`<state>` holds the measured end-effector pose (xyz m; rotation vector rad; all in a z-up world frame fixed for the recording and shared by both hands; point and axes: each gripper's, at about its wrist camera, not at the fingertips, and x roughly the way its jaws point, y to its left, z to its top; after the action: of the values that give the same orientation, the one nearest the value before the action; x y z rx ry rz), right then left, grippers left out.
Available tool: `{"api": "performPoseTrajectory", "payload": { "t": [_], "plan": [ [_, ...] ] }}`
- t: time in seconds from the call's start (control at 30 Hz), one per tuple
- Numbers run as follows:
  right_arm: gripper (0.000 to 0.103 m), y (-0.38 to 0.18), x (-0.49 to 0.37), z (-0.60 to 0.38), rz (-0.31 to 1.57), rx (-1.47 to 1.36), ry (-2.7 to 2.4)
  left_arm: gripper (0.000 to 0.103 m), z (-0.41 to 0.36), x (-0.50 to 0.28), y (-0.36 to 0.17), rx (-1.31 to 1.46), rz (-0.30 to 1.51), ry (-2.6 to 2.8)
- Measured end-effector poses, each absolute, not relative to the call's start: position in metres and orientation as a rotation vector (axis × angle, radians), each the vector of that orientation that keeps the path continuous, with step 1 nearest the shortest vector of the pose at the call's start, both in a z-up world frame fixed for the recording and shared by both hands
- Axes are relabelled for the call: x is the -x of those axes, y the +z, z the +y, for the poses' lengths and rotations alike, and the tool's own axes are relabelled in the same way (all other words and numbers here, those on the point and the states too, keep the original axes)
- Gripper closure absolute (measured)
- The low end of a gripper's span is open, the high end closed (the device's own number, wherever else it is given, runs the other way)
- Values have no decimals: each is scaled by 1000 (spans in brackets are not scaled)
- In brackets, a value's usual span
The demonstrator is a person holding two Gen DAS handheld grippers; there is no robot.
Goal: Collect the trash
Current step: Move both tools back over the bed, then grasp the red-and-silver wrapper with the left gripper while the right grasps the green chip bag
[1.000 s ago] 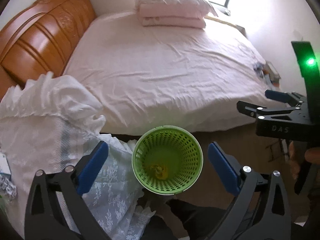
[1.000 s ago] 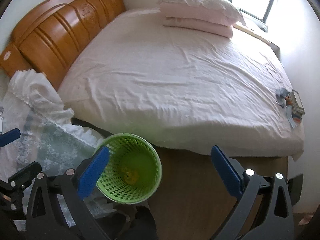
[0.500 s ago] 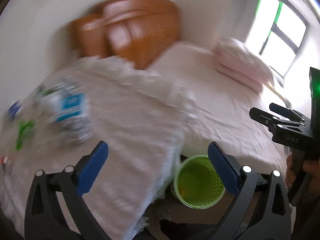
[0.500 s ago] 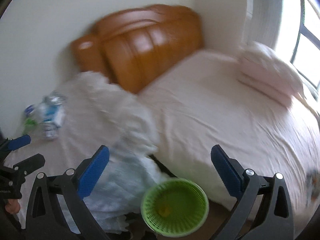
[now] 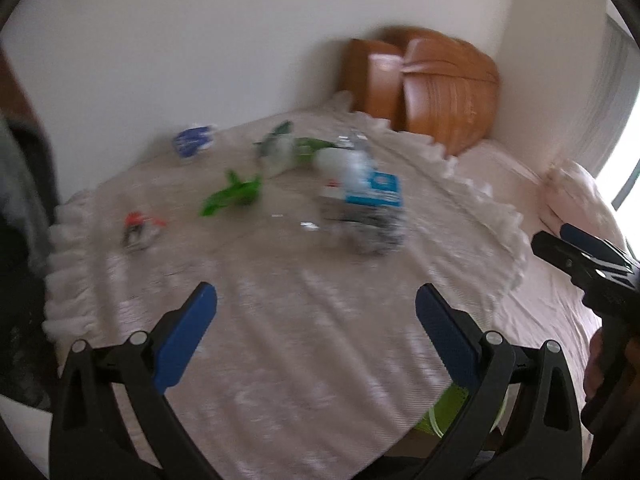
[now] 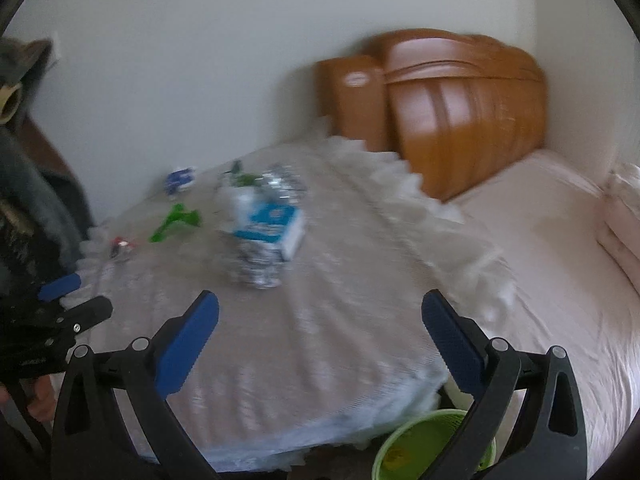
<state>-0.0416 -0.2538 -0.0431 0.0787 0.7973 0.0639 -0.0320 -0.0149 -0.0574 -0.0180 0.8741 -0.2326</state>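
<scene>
Lying on its side on the table (image 5: 280, 340) ahead, neck pointing away, the bottle (image 5: 362, 208) sits nearer the released left tool (image 5: 316, 332) than the equally spread right tool (image 6: 320, 336).

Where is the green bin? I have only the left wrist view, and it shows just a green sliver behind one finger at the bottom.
Observer: In the right wrist view, the green basket shows its open mouth. It stands low down at the edge of the cloth-covered surface, beside the bed.
Reviewer: Anything in it?
Observer: A small yellowish piece lies at the bottom. It is too blurred to identify.
Reviewer: Is the right gripper carrying anything?
Observer: No. The right gripper has its fingers wide apart with nothing between them.
</scene>
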Motion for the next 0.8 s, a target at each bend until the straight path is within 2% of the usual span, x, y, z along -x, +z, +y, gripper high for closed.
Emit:
{"api": "performPoseTrajectory", "payload": {
  "t": [0.33,0.57,0.8],
  "plan": [
    [2,-48,24,-194,820,-4,178,8,54,5,-70,11,876,-66],
    [2,-63,10,-172,873,7,193,8,108,-58,-111,-81,935,45],
    [2,-74,-10,-150,917,17,208,8,125,-112,-156,-143,1030,33]
  ]
}}
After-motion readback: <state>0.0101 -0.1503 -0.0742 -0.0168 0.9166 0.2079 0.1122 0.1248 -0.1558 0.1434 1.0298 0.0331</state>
